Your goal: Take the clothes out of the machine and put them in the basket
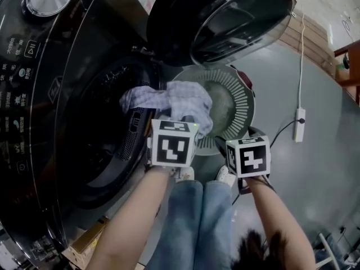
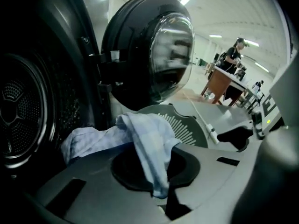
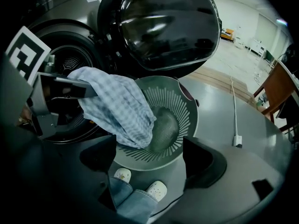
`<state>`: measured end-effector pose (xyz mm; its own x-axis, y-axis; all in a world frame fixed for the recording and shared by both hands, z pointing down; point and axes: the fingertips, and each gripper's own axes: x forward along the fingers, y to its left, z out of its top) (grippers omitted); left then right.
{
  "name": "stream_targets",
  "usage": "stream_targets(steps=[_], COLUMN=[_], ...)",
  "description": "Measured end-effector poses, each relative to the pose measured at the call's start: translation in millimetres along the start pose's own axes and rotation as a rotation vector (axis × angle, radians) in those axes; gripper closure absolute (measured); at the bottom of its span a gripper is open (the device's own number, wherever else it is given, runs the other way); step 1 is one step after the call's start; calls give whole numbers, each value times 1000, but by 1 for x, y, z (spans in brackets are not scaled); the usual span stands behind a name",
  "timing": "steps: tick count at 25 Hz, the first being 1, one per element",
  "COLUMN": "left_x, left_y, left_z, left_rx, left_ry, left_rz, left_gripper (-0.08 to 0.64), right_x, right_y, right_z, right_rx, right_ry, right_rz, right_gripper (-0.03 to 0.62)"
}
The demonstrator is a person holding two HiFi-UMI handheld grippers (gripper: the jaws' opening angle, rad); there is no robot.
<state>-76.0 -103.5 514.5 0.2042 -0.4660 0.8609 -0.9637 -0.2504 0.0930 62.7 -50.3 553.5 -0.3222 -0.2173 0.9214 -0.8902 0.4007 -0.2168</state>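
Blue-checked cloth [image 1: 169, 101]: hanging above basket [image 1: 243, 108] rim
Left gripper [image 2: 161, 197]: clamped on cloth, angled down
Right gripper [image 3: 149, 146]: jaws wide, empty, pointing steeply down at basket

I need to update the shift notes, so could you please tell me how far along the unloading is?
Done: the machine door is open; the basket looks empty so far. In hand: the left claw is shut on a checked cloth held between the drum and the basket; the right claw is open and empty. Left: drop the cloth in; whether the dark drum holds more, I cannot tell.
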Motion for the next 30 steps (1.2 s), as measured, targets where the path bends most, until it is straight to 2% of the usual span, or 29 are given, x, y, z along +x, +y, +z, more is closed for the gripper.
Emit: stream_targets(steps=[3,5,8,10,12,14,15,16,17,19,27,30], left_x=[-1,-1,4,6,11,19,23,26,28,28,22,17], left_y=[-33,-53,-69,-74,-71,-61,-55,-50,-45,-36,21,50], left_z=[14,23,27,27,22,10,4,-2,-6,-10,-24,-27], left_rx=[-27,-13,35,36,31,55,69,74,71,64,121,176], left_ry=[-53,-84,-64,-56,-43,7,33,50,57,55,73,78], left_rz=[-149,-228,-254,-262,-232,-161,-127,-101,-82,-42,128,210], left_gripper=[535,535,535,535,535,522,447,306,217,145,115,109], right_x=[0,-1,0,-1,-1,-1,-2,-2,-2,-1,1,3], right_y=[-4,-7,-15,-19,-22,-24,-24,-24,-24,-24,-19,-18], right_z=[-2,-4,-7,-9,-10,-10,-10,-10,-10,-11,-17,-20], right_rx=[1,7,36,54,65,71,73,74,74,73,59,54], right_ry=[3,1,1,2,4,4,4,3,3,4,19,25], right_rz=[-7,-15,-27,-35,-40,-42,-42,-42,-42,-41,-37,-37], right_gripper=[149,150,153,155,155,156,156,156,156,156,156,156])
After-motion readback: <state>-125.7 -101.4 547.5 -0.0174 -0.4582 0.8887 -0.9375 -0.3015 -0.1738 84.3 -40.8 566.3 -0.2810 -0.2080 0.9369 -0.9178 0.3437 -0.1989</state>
